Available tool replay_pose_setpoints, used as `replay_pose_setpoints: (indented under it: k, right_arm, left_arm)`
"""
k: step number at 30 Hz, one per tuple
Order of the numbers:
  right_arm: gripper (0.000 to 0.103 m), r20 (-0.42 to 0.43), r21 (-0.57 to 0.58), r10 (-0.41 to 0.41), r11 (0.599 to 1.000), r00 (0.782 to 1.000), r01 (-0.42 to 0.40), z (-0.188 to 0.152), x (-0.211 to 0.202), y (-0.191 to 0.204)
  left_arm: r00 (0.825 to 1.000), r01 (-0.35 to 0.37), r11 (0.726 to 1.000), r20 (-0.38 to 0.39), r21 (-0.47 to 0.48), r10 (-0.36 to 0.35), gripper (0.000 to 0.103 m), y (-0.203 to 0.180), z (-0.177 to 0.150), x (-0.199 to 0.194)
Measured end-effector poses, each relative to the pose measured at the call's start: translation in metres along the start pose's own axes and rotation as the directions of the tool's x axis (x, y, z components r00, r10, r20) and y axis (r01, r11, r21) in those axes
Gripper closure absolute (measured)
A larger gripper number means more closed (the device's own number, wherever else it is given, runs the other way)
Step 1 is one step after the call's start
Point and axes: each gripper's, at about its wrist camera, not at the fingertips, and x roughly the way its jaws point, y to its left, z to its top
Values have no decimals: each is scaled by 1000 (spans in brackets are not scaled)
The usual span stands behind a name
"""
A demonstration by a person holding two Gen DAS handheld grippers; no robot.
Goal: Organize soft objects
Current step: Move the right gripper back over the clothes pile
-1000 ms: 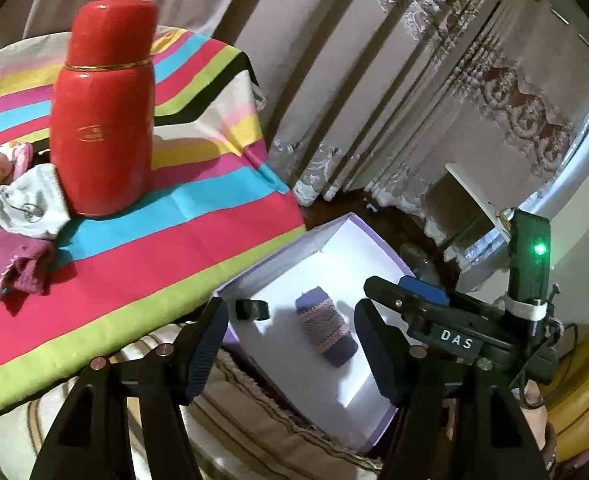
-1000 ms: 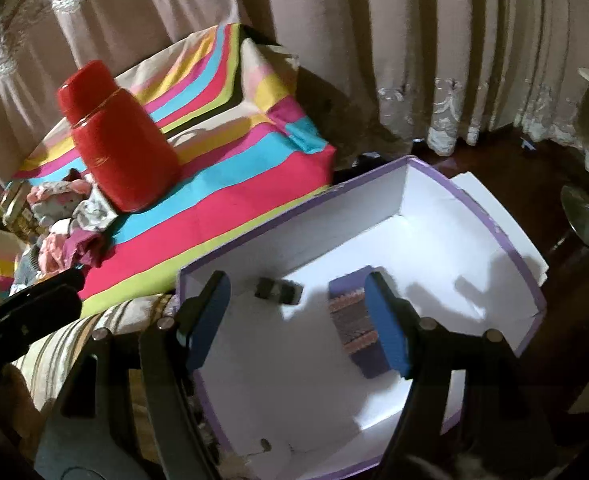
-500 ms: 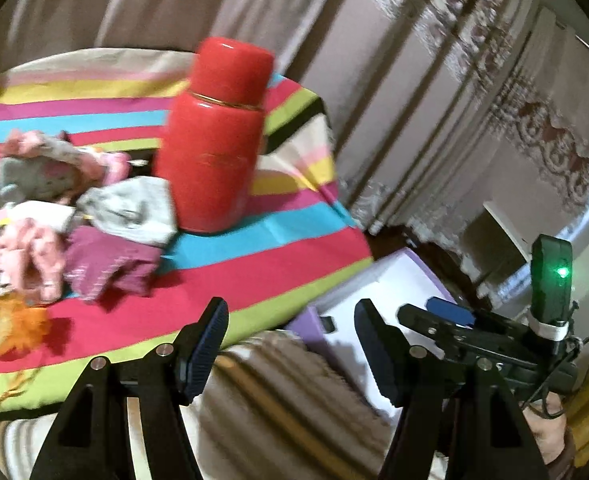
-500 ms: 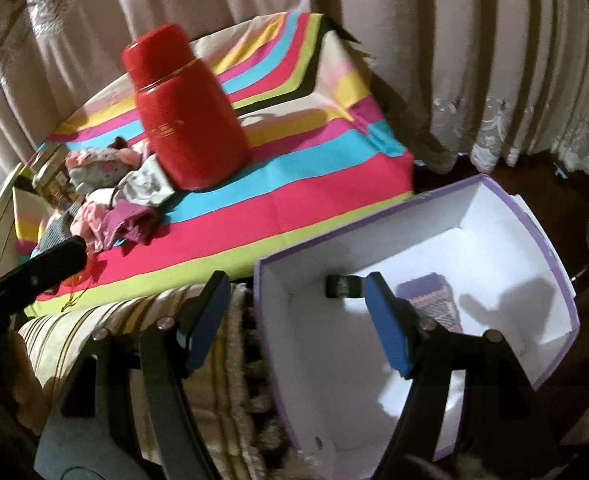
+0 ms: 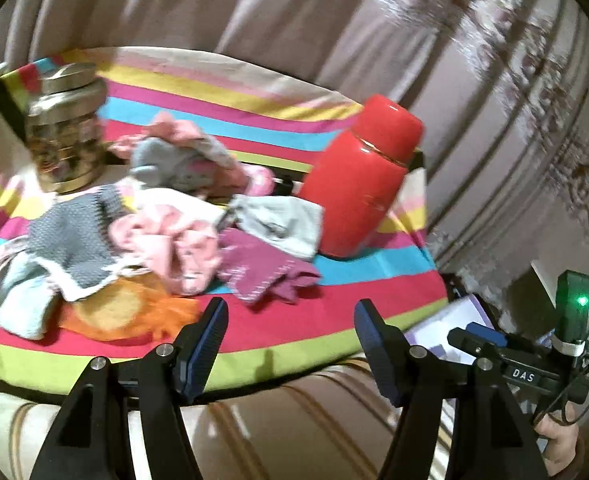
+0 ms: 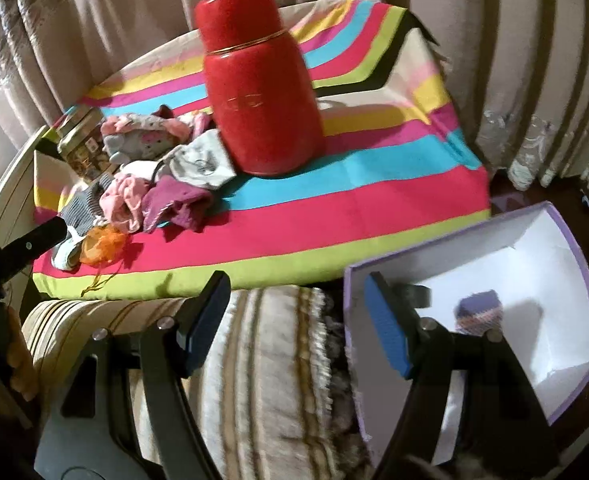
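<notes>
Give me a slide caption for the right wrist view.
Open right gripper hovers between striped cloth's sock pile and white box holding one purple sock.

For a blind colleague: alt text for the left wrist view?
An open, empty left claw points at a pile of small soft clothes on a striped cloth, beside a red flask and a metal-lidded jar.
</notes>
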Motion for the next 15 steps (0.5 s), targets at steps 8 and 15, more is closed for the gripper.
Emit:
replay_pose_setpoints:
  k: [8,15]
  right_arm:
    - [30,-25,-91,34,995,999,-36,19,23,42]
    - [30,-47,-168,66,983,997,-73,36,49,84]
  left_arm:
    - [997,-69,996,18,-60,70,37,43,7,-10]
    - [996,-91,992,2,-93,92,37,70,12,-8]
